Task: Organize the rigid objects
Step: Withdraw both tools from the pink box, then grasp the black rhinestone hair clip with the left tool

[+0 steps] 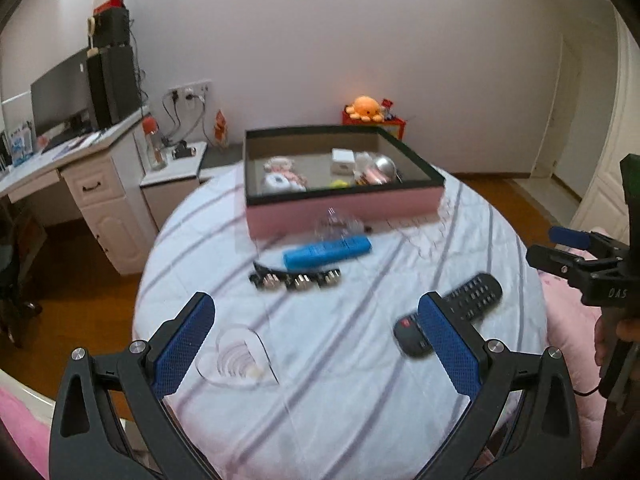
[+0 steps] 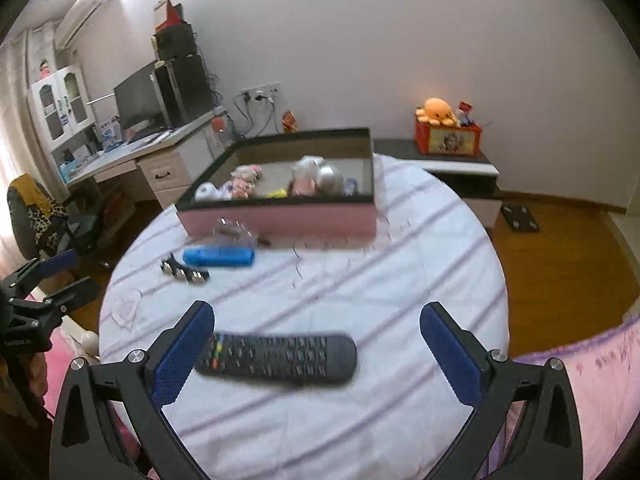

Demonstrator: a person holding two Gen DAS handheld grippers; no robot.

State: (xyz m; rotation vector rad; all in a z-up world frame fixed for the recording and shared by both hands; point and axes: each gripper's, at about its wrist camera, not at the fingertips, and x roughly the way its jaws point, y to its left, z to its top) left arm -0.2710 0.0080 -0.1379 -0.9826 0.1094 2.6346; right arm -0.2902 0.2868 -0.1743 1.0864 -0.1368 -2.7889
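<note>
Blue-padded fingers (image 2: 188, 354) of the right gripper (image 2: 316, 356) stand spread wide at the bottom of the right wrist view, pinching nothing; a black remote (image 2: 280, 358) lies flat on the striped bedcover (image 2: 360, 280) between them, its left end just beside the left pad, well apart from the right pad; the picture is blurred there, so contact cannot be told. Fingers (image 1: 186, 344) of the left gripper (image 1: 316, 344) are likewise spread and empty at the bottom of the left wrist view; a clear heart-shaped piece (image 1: 238, 360) lies on the cover between them, nearer the left pad; the same remote shows partly behind the right pad, with a smaller dark remote (image 1: 412, 334) beside it.

Further up the frame, toward the middle, a black strip with metal plugs (image 1: 296, 280) lies just below a blue oblong case (image 1: 326, 252); a clear plastic item (image 1: 340, 226) sits above that, against the pink wall of the open box (image 1: 344, 212); inside the box lie small toys, a white box and a metal bowl, too blurred to sort. At the upper left of both views stands a white desk (image 1: 100, 184) with a monitor (image 1: 60, 96); an orange plush (image 2: 436, 110) sits on a red box at the upper right.
</note>
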